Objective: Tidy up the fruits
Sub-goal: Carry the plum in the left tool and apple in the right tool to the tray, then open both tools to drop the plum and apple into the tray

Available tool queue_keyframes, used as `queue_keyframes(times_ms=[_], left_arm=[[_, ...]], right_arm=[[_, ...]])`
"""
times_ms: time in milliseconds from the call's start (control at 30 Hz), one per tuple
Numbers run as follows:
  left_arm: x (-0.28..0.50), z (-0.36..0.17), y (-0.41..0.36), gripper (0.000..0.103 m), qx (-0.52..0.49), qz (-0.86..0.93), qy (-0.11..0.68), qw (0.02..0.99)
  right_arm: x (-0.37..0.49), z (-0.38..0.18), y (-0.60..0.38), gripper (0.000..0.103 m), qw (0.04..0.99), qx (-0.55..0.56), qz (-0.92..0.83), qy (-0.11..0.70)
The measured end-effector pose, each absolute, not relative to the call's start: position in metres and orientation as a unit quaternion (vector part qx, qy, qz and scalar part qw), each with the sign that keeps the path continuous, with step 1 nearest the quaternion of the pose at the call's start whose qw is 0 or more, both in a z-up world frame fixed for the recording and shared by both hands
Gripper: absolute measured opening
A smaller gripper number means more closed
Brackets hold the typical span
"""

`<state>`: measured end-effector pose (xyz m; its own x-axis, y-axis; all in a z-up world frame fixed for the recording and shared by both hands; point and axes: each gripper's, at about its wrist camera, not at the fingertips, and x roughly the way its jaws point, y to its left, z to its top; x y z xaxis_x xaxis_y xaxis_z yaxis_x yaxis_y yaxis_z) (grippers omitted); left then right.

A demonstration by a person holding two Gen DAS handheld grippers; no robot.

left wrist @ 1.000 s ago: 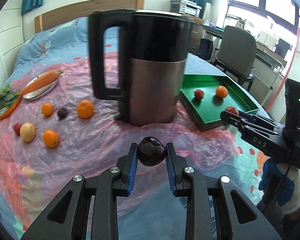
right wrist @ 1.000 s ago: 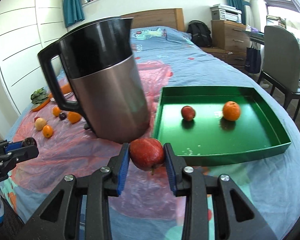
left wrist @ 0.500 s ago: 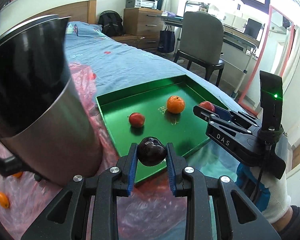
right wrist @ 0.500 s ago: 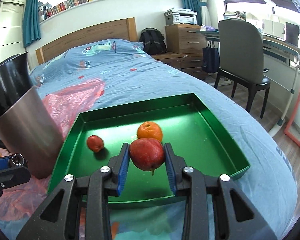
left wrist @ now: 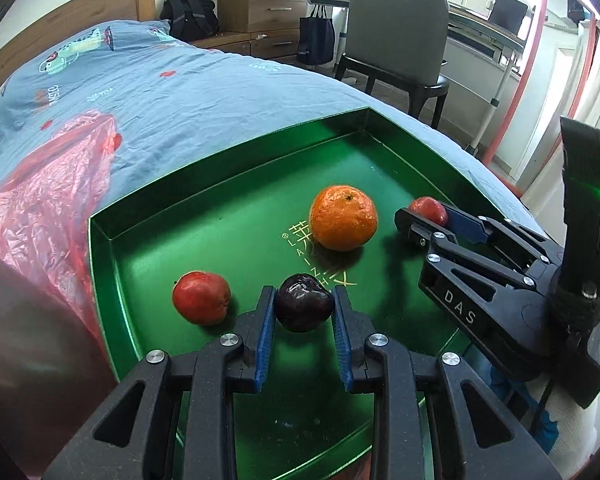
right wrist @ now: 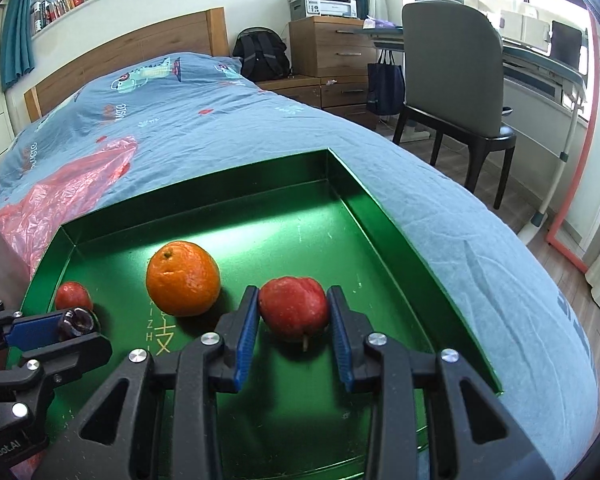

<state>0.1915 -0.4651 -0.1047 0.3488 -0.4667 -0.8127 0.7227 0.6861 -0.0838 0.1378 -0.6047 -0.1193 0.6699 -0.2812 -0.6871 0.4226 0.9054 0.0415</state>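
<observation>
Right wrist | green tray [right wrist: 384,220] on blue bedspread [right wrist: 228,120]; right claw [right wrist: 293,322] pinching red fruit [right wrist: 293,308]; left claw [left wrist: 303,316] pinching dark plum [left wrist: 303,307]

The left gripper [left wrist: 304,308] is angled downward with its jaws clamped on a dark plum [left wrist: 304,307], while the right gripper [right wrist: 294,312], seen beside it and likewise tilted down, is closed on a red fruit [right wrist: 293,307], a white-gloved hand [left wrist: 568,436] being visible behind it.
</observation>
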Motion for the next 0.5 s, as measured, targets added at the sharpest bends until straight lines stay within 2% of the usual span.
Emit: queue_keyframes(times_ms=[200, 500], left_arm=[[0.203, -0.119, -0.479, 0.023, 0.148, -0.359, 0.464, 0.796], [0.201, -0.123, -0.490, 0.024, 0.167, -0.351, 0.454, 0.801]], right_arm=[[0.142, -0.123, -0.602, 0.054, 0.906, 0.092, -0.194, 0.365], [0.145, -0.125, -0.603, 0.055, 0.903, 0.092, -0.194, 0.373]])
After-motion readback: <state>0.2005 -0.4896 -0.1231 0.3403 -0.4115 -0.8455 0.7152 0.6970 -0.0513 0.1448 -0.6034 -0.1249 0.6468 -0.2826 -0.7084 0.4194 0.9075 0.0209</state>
